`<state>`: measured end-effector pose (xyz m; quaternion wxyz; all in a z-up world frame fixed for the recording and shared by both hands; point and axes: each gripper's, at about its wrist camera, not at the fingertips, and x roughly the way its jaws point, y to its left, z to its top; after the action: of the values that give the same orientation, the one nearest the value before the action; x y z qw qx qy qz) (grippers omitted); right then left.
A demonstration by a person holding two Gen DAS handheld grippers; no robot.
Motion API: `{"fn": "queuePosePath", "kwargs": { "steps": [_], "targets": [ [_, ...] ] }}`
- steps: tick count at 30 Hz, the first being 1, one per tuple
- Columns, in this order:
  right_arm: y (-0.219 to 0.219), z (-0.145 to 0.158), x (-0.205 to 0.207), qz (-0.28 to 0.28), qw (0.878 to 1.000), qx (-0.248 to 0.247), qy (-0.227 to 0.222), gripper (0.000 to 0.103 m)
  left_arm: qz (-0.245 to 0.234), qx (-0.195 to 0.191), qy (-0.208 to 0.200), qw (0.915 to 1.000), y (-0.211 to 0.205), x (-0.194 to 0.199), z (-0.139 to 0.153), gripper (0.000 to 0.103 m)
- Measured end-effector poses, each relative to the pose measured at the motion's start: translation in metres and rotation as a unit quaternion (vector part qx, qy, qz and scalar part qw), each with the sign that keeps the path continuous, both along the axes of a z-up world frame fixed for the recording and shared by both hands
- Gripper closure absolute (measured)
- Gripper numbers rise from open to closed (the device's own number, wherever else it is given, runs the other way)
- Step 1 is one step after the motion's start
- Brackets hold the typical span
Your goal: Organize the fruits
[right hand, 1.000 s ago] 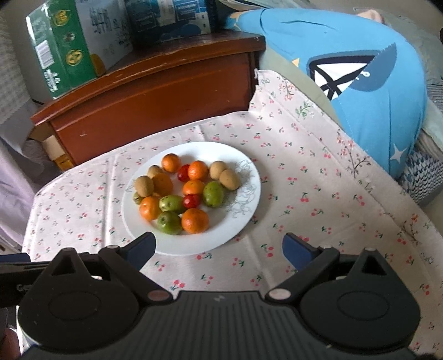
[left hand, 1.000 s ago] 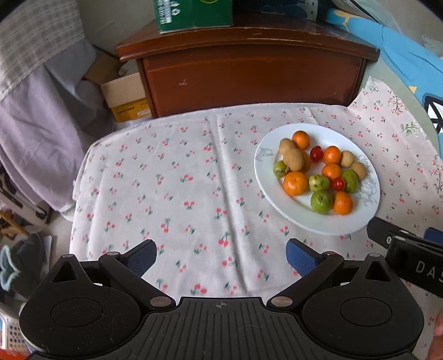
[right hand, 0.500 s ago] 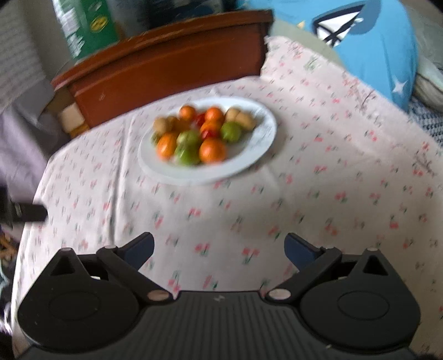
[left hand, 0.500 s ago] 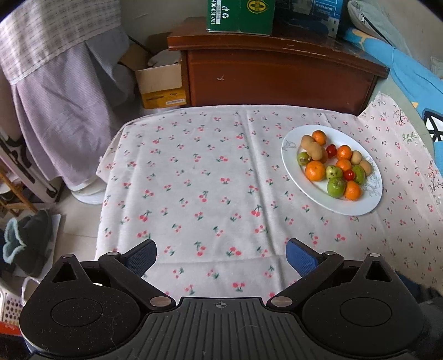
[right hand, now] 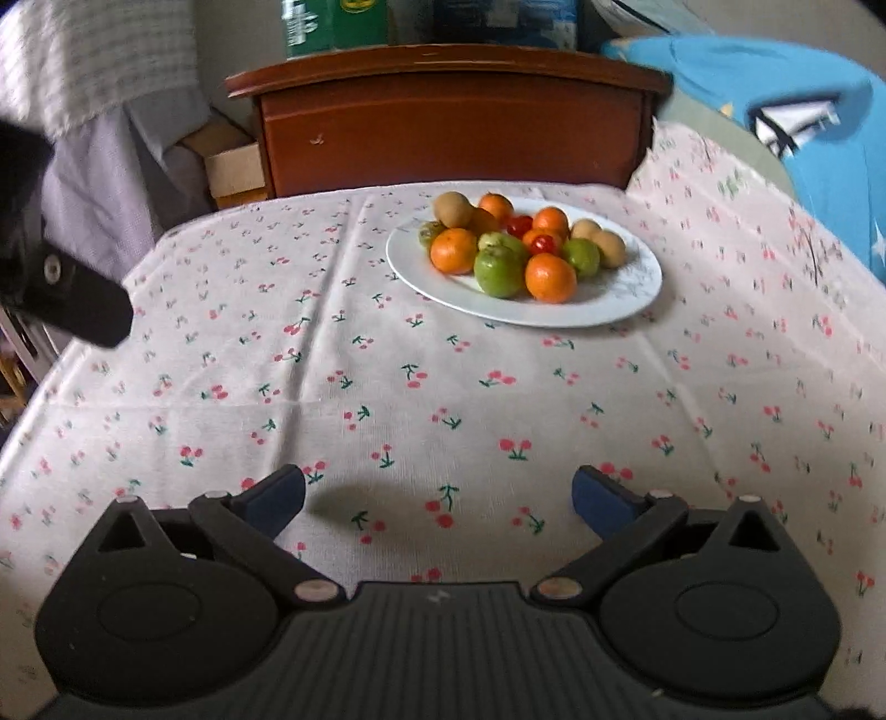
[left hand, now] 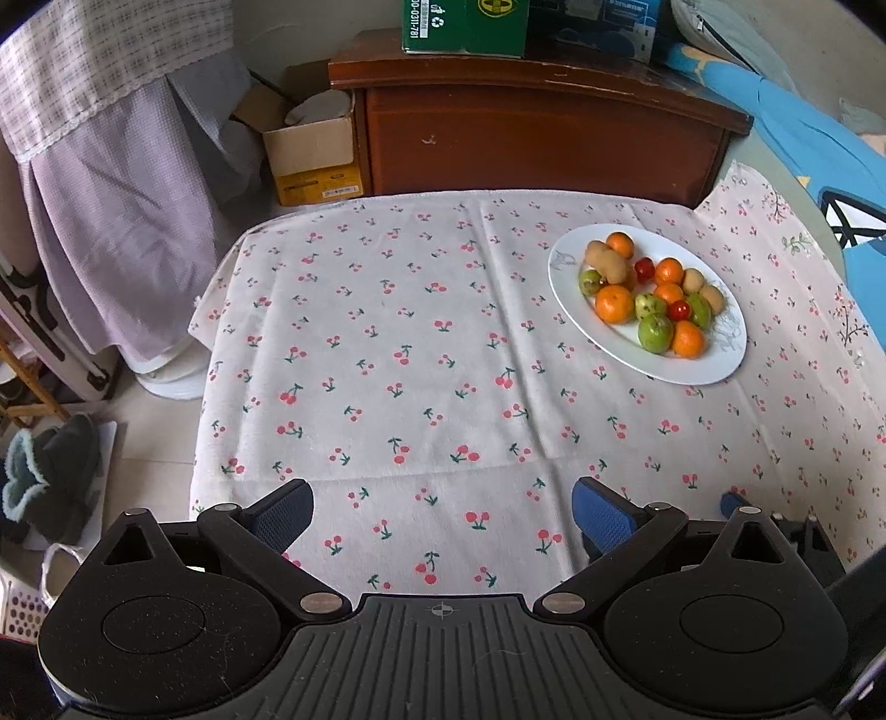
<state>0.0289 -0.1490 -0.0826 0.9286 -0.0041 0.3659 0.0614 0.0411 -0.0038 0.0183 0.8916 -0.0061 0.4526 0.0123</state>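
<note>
1. Left gripper (left hand: 443, 512), black with blue finger pads: jaws spread wide, nothing between them, hovering over the near part of the white cherry-print tablecloth (left hand: 387, 354).
2. Right gripper (right hand: 437, 495), same build: jaws spread wide, empty, low over the cloth, shadow cast just ahead of the left pad.
3. Oval white plate (left hand: 714, 368) on the far right part of the cloth in the left wrist view; well apart from both grippers.
4. Heaped on the plate, touching one another: orange mandarins (left hand: 614, 303), green round fruits (left hand: 655, 333), small red cherry tomatoes (left hand: 679, 310), brown kiwis (left hand: 608, 262). No fruit on the bare cloth.
5. Right wrist view: large mandarin (right hand: 550, 277) and green fruit (right hand: 498, 271) at the near edge of the heap, kiwi (right hand: 452, 209) at the far left.
6. Dark brown wooden cabinet (left hand: 542, 144) directly behind the table; green cardboard carton (left hand: 465, 25) on top of it.
7. Open brown cardboard box (left hand: 313, 149) on the floor left of the cabinet; blue fabric (right hand: 819, 144) along the right edge.
8. Black body of the other gripper visible at the left edge of the right wrist view.
</note>
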Motion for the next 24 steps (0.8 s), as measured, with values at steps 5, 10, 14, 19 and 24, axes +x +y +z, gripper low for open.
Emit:
{"fn": "queuePosePath", "kwargs": {
  "steps": [5, 10, 14, 19, 24],
  "targets": [
    [0.008, -0.002, 0.004, 0.007, 1.0, -0.007, -0.01, 0.001, 0.002, 0.001, 0.004, 1.0, 0.0, 0.001, -0.003, 0.002],
    [0.011, -0.004, 0.011, 0.0, 1.0, -0.009, -0.014, 0.001, 0.009, 0.001, 0.006, 0.9999, 0.004, 0.004, -0.005, 0.002],
    [0.01, -0.005, 0.012, 0.002, 1.0, -0.006, -0.013, 0.001, 0.014, 0.001, 0.011, 0.9998, 0.007, 0.007, -0.008, 0.002],
    [0.01, -0.005, 0.012, 0.001, 1.0, -0.007, -0.014, 0.001, 0.022, 0.006, 0.018, 0.9996, 0.01, 0.011, -0.015, 0.002],
    [0.01, -0.006, 0.011, 0.001, 1.0, -0.007, -0.015, 0.001, 0.028, 0.009, 0.025, 0.9992, 0.011, 0.017, -0.024, 0.002]
  ]
}}
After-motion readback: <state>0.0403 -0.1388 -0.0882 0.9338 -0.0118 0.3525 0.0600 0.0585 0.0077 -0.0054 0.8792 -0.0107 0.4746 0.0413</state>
